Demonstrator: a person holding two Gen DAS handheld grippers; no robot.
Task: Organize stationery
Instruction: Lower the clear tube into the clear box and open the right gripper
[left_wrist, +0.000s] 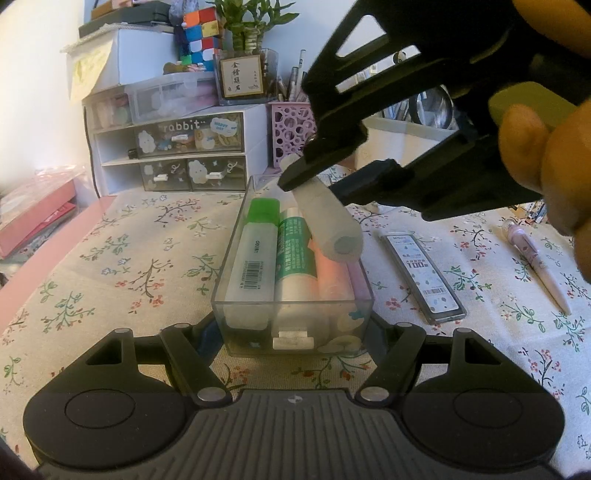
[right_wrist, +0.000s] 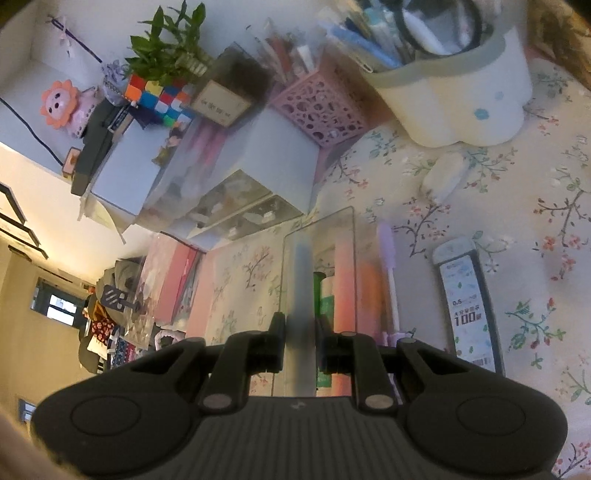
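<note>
Drawer unit (left_wrist: 173, 147): white, with clear-fronted drawers, at the back left of the counter (left_wrist: 110, 266); one front reads "rabbit".
Counter: covered by a floral cloth.
Left tool (left_wrist: 295, 332): its fingers stand either side of the near end of the clear tray (left_wrist: 229, 258) and press against its walls, clamped on the tray, which rests on the cloth.
Clear tray: a long, narrow transparent box in the middle of the counter, running away from the left camera.
Tray contents: lying side by side along its length, a white glue stick with a green cap (left_wrist: 258, 251) at the left, a white tube with a green label (left_wrist: 297, 258) beside it, then a pink tube (left_wrist: 332, 277).
Translucent tube (left_wrist: 327, 218): a frosted white cylinder, tilted above the right part of the tray, one end pinched between the fingers of the right tool (left_wrist: 310, 177).
Right tool: closed on the translucent tube, reaching in from the upper right; a hand (left_wrist: 546, 155) grips its handle.
Lead refill case (left_wrist: 424, 273): flat, dark-edged, lying on the cloth right of the tray, apart from it.
Pink pen (left_wrist: 535, 262): further right, lying on the cloth.
Pink holder (left_wrist: 291, 129): perforated, behind the tray, with pens standing in it.
</note>
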